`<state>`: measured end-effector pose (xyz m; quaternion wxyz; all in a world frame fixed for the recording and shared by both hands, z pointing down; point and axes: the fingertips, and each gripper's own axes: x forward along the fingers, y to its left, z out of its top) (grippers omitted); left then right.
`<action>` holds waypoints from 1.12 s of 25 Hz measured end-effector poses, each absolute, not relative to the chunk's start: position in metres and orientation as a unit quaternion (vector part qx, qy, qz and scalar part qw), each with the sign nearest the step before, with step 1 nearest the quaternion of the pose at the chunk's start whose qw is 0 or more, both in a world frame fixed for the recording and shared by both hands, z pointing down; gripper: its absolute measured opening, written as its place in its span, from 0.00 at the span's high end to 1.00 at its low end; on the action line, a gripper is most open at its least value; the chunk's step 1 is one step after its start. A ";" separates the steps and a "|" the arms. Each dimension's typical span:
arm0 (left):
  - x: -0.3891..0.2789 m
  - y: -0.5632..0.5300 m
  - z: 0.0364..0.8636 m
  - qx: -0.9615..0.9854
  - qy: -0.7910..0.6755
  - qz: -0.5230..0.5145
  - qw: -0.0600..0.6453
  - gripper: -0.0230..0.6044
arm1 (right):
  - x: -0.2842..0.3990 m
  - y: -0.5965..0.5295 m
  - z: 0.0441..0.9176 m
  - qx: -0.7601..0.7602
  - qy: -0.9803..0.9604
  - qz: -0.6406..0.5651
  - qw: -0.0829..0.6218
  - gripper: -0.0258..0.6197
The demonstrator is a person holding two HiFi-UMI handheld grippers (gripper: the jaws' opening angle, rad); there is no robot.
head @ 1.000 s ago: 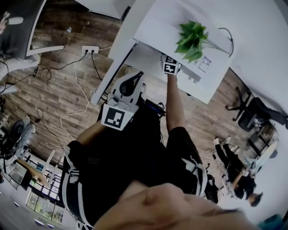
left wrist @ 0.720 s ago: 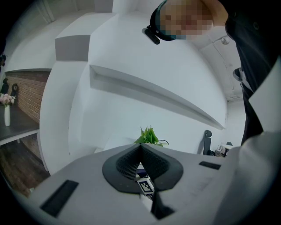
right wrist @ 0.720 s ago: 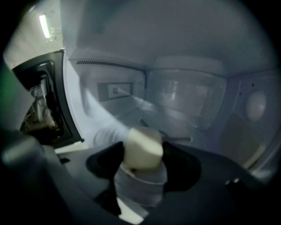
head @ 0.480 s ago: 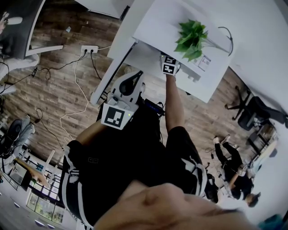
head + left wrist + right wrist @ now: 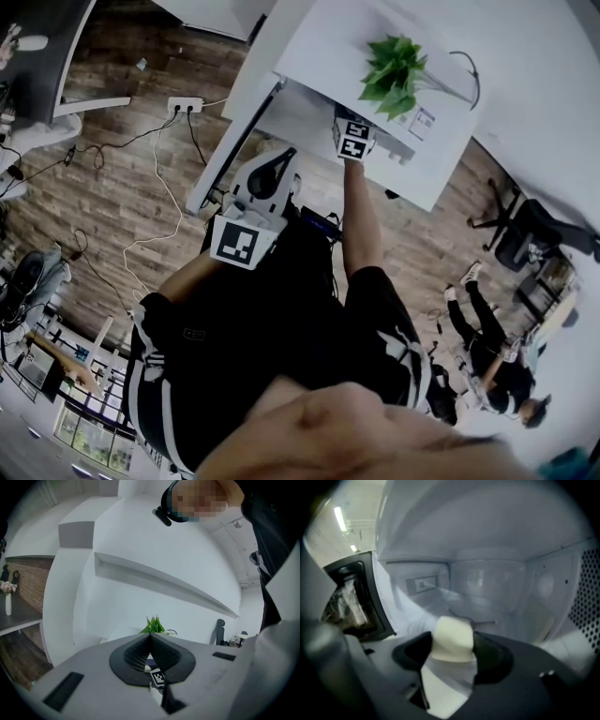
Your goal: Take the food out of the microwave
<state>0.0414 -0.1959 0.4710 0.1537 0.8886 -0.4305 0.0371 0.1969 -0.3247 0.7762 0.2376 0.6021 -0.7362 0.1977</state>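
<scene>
In the right gripper view I look into the white microwave cavity (image 5: 497,583), with its dark-framed door (image 5: 356,602) swung open at the left. My right gripper (image 5: 452,644) is shut on a pale cream block of food (image 5: 452,637), held just inside the opening. In the head view the right gripper (image 5: 353,139) reaches to the front of the white microwave (image 5: 328,47). My left gripper (image 5: 255,208) hangs back near the person's body. Its jaws are shut with nothing between them (image 5: 151,641).
A green potted plant (image 5: 392,75) stands on top of the microwave, and shows over the left jaws as the plant (image 5: 153,625). Cables and a power strip (image 5: 186,103) lie on the wooden floor. Office chairs (image 5: 525,234) and other people stand at the right.
The right gripper has shifted slightly up and left in the head view. The left gripper has barely moved.
</scene>
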 end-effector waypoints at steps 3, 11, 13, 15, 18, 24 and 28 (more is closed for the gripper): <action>0.042 -0.190 0.468 0.889 -0.431 0.032 0.148 0.91 | 0.198 -0.316 0.771 0.603 -0.733 0.204 0.238 0.50; 0.045 -0.171 0.459 0.889 -0.435 0.023 0.138 0.91 | 0.197 -0.298 0.763 0.605 -0.739 0.203 0.215 0.50; 0.045 -0.164 0.456 0.889 -0.437 0.022 0.135 0.91 | 0.196 -0.292 0.759 0.603 -0.741 0.203 0.213 0.50; 0.045 -0.158 0.454 0.889 -0.438 0.019 0.133 0.91 | 0.195 -0.285 0.756 0.601 -0.744 0.203 0.210 0.50; 0.046 -0.147 0.450 0.888 -0.441 0.015 0.128 0.91 | 0.195 -0.274 0.753 0.601 -0.745 0.205 0.204 0.50; 0.050 -0.121 0.440 0.886 -0.449 0.008 0.119 0.91 | 0.197 -0.247 0.739 0.603 -0.746 0.210 0.189 0.50; 0.052 -0.098 0.432 0.883 -0.456 0.003 0.108 0.92 | 0.198 -0.223 0.725 0.606 -0.745 0.217 0.175 0.50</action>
